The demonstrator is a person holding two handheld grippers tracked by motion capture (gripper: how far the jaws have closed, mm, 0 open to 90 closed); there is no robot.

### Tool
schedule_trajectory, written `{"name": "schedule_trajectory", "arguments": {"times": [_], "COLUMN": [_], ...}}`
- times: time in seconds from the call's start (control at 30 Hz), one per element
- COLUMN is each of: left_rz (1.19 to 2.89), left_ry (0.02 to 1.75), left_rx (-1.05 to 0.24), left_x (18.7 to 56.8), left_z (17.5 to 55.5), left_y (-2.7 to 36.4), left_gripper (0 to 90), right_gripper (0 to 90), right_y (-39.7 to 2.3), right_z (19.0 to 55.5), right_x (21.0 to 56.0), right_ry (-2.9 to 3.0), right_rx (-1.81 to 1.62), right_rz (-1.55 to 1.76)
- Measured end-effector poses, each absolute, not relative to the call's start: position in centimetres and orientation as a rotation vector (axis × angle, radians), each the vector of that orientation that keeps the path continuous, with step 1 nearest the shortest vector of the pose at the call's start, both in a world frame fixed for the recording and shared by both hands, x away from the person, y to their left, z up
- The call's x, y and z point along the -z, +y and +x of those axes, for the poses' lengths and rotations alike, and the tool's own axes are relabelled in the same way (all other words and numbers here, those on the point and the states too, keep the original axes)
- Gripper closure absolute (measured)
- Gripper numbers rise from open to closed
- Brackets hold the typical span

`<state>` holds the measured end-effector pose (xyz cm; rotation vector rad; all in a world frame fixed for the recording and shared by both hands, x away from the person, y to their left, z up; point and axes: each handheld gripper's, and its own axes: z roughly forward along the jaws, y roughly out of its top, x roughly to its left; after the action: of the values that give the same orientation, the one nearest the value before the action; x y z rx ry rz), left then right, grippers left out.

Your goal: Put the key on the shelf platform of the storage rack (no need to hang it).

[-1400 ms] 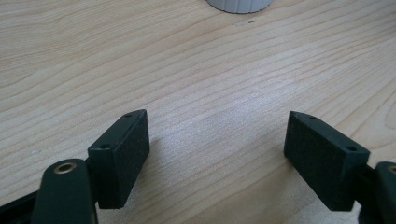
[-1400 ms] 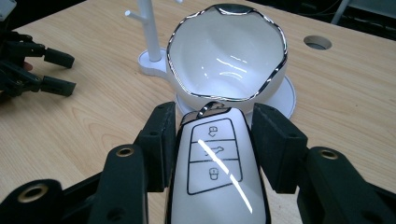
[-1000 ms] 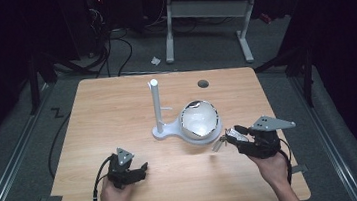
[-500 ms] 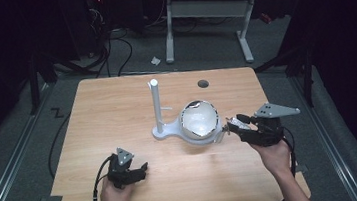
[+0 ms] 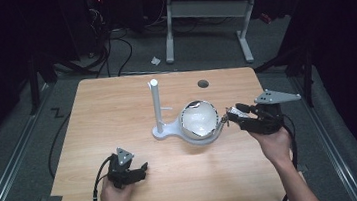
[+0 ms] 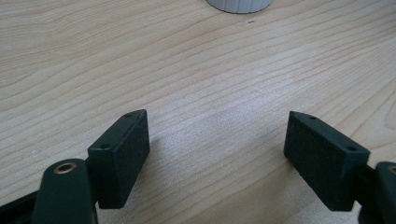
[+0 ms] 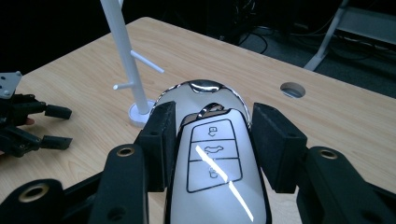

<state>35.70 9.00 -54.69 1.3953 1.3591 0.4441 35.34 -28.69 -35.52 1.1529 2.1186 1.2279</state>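
A white car key fob (image 7: 215, 163) with three buttons and a chrome edge sits between the pads of my right gripper (image 7: 215, 144), which is shut on its sides. In the high view the right gripper (image 5: 236, 114) hovers just right of a white bowl-shaped dish (image 5: 198, 121), pointing left at it. The dish joins the base of a white stand (image 5: 157, 107) with a tall pole and short pegs, also seen as the stand (image 7: 122, 51) in the right gripper view. My left gripper (image 5: 141, 170) rests on the table near the front, open, with only bare wood between its jaws (image 6: 217, 149).
The wooden table (image 5: 117, 107) has a round cable hole (image 5: 203, 84) at the back right. A white round base edge (image 6: 238, 3) lies ahead of the left gripper. Behind the table stand a desk frame (image 5: 202, 7) and cables on a dark floor.
The right gripper has lifted and moved away from the front edge with the key fob, ending beside the dish's right rim. The left gripper has stayed put.
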Motion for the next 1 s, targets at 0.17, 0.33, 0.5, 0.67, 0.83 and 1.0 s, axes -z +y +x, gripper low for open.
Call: {"name": "schedule_trajectory", "arguments": {"times": [0.17,0.33,0.5,0.67,0.83,1.0], "left_rz": [1.396,1.395,1.394,1.394,1.394,1.394], "left_ry": [1.359,1.36,1.36,1.36,1.361,1.361], "left_rx": [-0.444,-0.443,-0.442,-0.443,-0.44,-0.44], "left_x": [54.7,54.7,54.7,54.7,54.7,54.7], "left_z": [35.7,35.7,35.7,35.7,35.7,35.7], "left_y": [9.0,9.0,9.0,9.0,9.0,9.0], "left_gripper": [22.9,22.9,22.9,22.9,22.9,22.9], "right_gripper": [52.1,52.1,52.1,52.0,52.0,52.1], "right_y": [-28.4,-28.1,-27.7,-27.4,-27.1,-26.9], "right_z": [36.3,37.1,37.8,38.6,39.1,39.6], "right_x": [34.9,34.5,34.6,34.8,35.2,35.6], "right_ry": [2.124,2.123,2.123,2.127,2.131,2.135], "right_rx": [-1.221,-1.219,-1.207,-1.204,-1.189,-1.179], "right_rz": [1.148,1.151,1.159,1.162,1.176,1.188]}}
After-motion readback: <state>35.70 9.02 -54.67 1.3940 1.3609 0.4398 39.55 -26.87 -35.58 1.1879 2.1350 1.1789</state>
